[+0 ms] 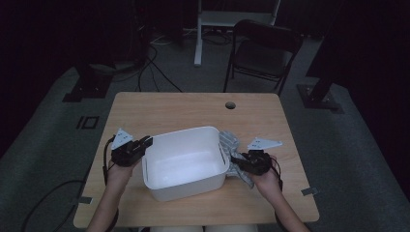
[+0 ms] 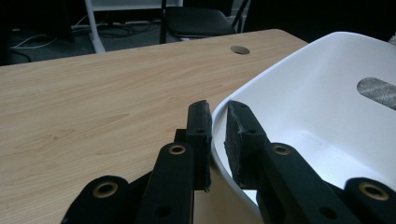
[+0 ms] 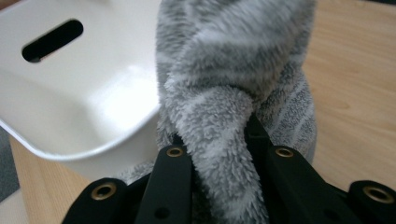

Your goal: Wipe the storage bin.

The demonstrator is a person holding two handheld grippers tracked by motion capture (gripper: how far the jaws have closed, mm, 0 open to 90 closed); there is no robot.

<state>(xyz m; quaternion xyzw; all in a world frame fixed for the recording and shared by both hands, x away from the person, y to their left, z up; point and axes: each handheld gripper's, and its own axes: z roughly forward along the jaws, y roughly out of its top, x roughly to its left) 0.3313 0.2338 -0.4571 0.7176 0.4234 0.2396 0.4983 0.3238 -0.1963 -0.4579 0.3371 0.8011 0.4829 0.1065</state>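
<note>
A white plastic tub (image 1: pixel 180 132) stands in the middle of the wooden table (image 1: pixel 169 106). My left gripper (image 1: pixel 145 143) is at the tub's left rim. In the left gripper view one pad sits outside and one inside the tub (image 2: pixel 317 93), and the gripper (image 2: pixel 218 109) is shut on the rim. A grey striped fuzzy cloth (image 1: pixel 227 142) lies against the tub's right side. My right gripper (image 1: pixel 235 159) is shut on it. In the right gripper view the cloth (image 3: pixel 233 70) bunches up between the jaws of the gripper (image 3: pixel 217 130), beside the tub (image 3: pixel 93 93).
A round cable hole (image 1: pixel 230 105) is near the table's far edge. Behind the table stand a black folding chair (image 1: pixel 263 48) and a white stand (image 1: pixel 217 19). Cables lie on the grey floor at the left.
</note>
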